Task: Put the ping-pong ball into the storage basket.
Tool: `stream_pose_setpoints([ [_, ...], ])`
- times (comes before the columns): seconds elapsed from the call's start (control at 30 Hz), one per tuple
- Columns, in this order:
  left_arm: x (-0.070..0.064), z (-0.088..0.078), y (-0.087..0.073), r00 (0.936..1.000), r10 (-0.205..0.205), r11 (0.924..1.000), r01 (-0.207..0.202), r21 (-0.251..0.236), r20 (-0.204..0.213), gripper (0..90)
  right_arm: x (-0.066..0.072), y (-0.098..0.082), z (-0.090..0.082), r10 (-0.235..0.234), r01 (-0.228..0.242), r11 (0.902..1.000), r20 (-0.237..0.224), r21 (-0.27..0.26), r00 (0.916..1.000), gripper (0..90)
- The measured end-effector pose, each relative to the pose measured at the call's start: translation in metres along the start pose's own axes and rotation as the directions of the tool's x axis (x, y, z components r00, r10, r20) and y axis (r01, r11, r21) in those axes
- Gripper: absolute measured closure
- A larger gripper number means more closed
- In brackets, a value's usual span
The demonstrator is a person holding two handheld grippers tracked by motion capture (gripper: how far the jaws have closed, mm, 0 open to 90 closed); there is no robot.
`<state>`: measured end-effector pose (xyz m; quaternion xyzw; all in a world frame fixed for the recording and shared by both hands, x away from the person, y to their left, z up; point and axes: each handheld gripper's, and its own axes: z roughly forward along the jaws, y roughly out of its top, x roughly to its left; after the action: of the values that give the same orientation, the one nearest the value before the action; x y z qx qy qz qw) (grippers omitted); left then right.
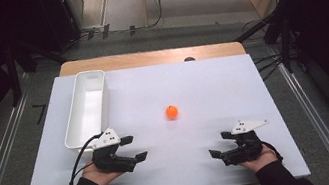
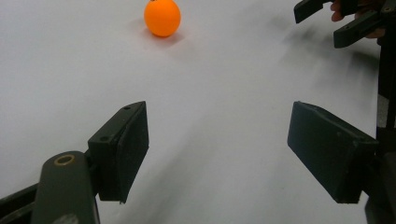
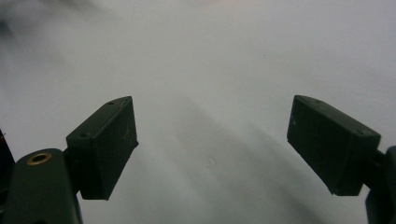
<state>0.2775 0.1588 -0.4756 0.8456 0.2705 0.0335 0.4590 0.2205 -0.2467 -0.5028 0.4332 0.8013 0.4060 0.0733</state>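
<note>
Currently listing one orange ball [image 1: 172,112], sitting alone on the white table [image 1: 213,94], ahead of both pairs of fingers and between them, nearer the left pair, touching neither. In the left gripper view the ball [image 2: 162,17] is lying well beyond the fingertips, slightly to their left.

Left gripper [image 1: 134,148]: resting low over the near edge of the table, fingers [image 2: 122,149] standing apart and released, nothing lying between them.

Right gripper [image 1: 219,145]: sitting at the near right, fingers [image 3: 105,144] likewise spread and released, bare table showing in the gap; its tips are pointing across toward the left gripper.

White bin [image 1: 85,111]: a long open tray lying beyond the left fingers, just past them and slightly to the outside; it is looking empty.

Progress, as judged: the work is looking barely begun. The ball is not yet being gripped or lifted; reaching, closing on it and carrying it, probably to the bin, are all remaining.

Obstacles: nothing is standing between either pair of fingers and the ball. The ball is round and may be rolling off at a careless touch. A strip of bare wood [image 1: 146,57] is showing at the far edge of the table, well beyond everything.
</note>
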Motion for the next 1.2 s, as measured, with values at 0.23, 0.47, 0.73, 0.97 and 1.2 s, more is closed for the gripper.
stream_pose_setpoints([
  [0.23,-0.002,0.005,0.007,1.0000,-0.003,0.9999,0.004,-0.015,0.008,16.9,0.000,0.000,0.000,-0.002,0.002,1.0000,0.004,-0.005,1.0000,14.8],
  [0.47,-0.003,0.012,0.015,0.9994,0.002,0.9998,-0.001,-0.018,0.036,14.2,0.000,0.000,0.000,-0.005,0.005,1.0000,0.000,-0.004,1.0000,14.8],
  [0.73,-0.004,0.021,0.022,0.9993,0.012,0.9999,-0.012,-0.005,0.035,3.4,-0.001,0.001,0.001,-0.008,0.008,1.0000,-0.014,-0.001,0.9999,14.8],
  [0.97,-0.008,0.028,0.026,0.9991,0.021,0.9996,-0.022,0.020,0.037,0.3,-0.001,0.001,0.001,-0.008,0.008,1.0000,-0.014,-0.001,0.9999,14.8],
  [1.2,-0.007,0.040,0.032,0.9993,0.018,0.9995,-0.018,0.027,0.034,0.3,-0.002,0.002,0.001,-0.006,0.006,1.0000,-0.012,-0.002,0.9999,14.8],
])
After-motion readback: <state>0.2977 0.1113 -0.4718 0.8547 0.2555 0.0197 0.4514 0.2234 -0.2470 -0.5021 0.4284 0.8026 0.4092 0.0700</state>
